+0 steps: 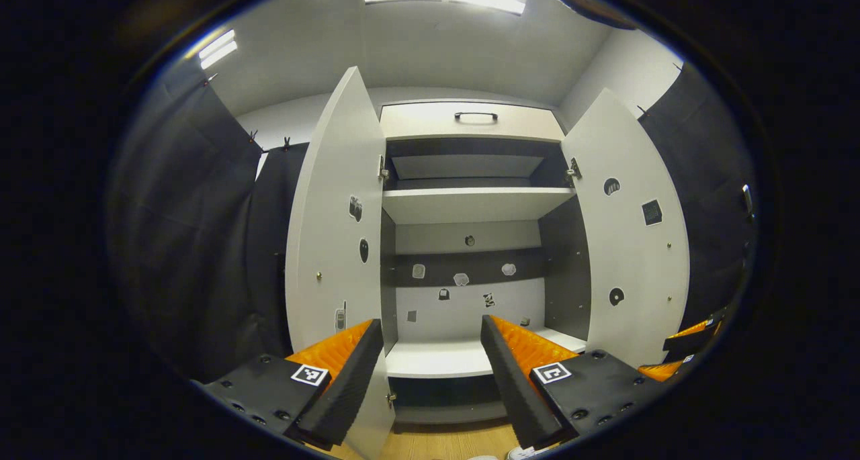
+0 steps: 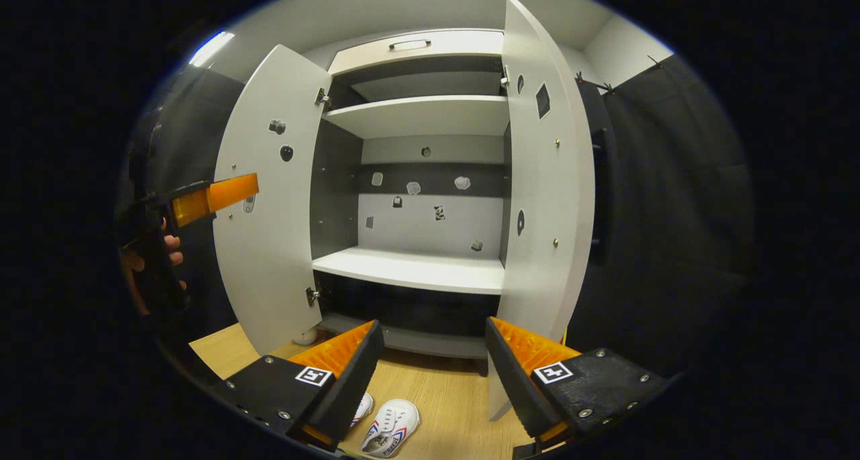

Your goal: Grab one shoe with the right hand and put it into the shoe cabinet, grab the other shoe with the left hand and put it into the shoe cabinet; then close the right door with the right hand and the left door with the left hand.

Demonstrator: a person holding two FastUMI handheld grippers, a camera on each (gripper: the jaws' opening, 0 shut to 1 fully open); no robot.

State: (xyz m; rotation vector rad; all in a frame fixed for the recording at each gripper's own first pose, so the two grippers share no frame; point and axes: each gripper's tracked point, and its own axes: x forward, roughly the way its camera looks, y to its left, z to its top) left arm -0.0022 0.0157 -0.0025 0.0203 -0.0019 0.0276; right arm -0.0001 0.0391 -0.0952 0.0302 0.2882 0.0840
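While both doors of the shoe cabinet (image 2: 416,258) stand wide open and its shelves look bare, the two shoes (image 2: 390,425) lie side by side on the wooden floor (image 2: 450,396) just in front of the cabinet base, so by my reading the task is at its very start: the first grab, which belongs to the right hand. Seen in the right gripper view, the right gripper (image 2: 433,373) has its fingers spread well apart with nothing between them, and it hangs above the floor with the white shoes, trimmed in red and blue, showing low between and beside its left finger. The left gripper (image 1: 430,373) is likewise parted and empty, aimed at the cabinet's middle shelf (image 1: 437,359); the right gripper view also catches it off to the side, held in a hand (image 2: 158,255) near the left door (image 2: 269,205). The right door (image 2: 544,198) swings out close to the right gripper's own line of approach. The next move, as I judge it, calls for tipping the right gripper down toward the nearer shoe, setting the fingers across its body, and closing firmly enough that the soft upper does not slip. How exactly the shoes are turned is hard to tell, since they sit at the bottom edge of the view and one is partly hidden behind the finger.
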